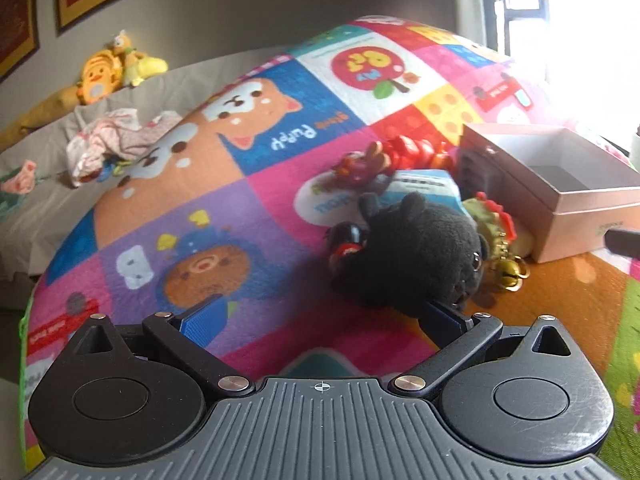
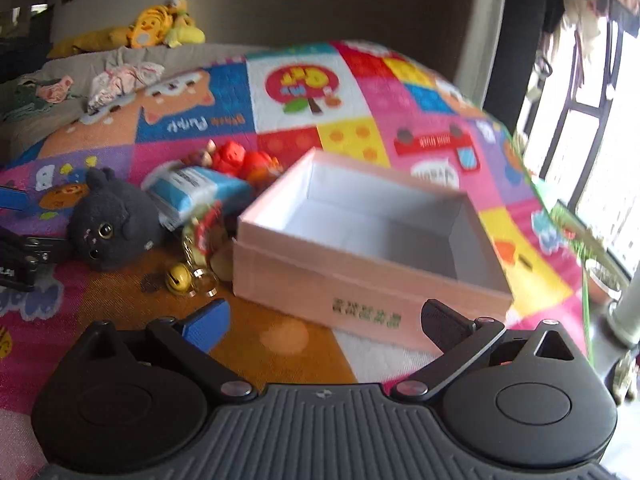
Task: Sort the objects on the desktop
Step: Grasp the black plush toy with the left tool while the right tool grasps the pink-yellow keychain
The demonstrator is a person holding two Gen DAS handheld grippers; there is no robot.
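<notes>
A black plush toy [image 1: 416,252] lies on the colourful play mat [image 1: 180,184]; it also shows in the right wrist view [image 2: 114,226]. My left gripper [image 1: 324,316] is open, its right finger tip just under the plush. Behind the plush lie a blue tissue pack [image 2: 200,192], red bead toys [image 2: 240,158], a small dark bottle [image 1: 346,240] and a keychain with gold bells [image 2: 180,278]. An open, empty pink box [image 2: 360,240] stands right of them. My right gripper [image 2: 324,320] is open just in front of the box.
A grey sofa [image 1: 48,184] with crumpled clothes [image 1: 108,140] and yellow plush toys [image 1: 112,68] stands at the back left. A bright window [image 2: 592,140] is on the right, past the mat's edge.
</notes>
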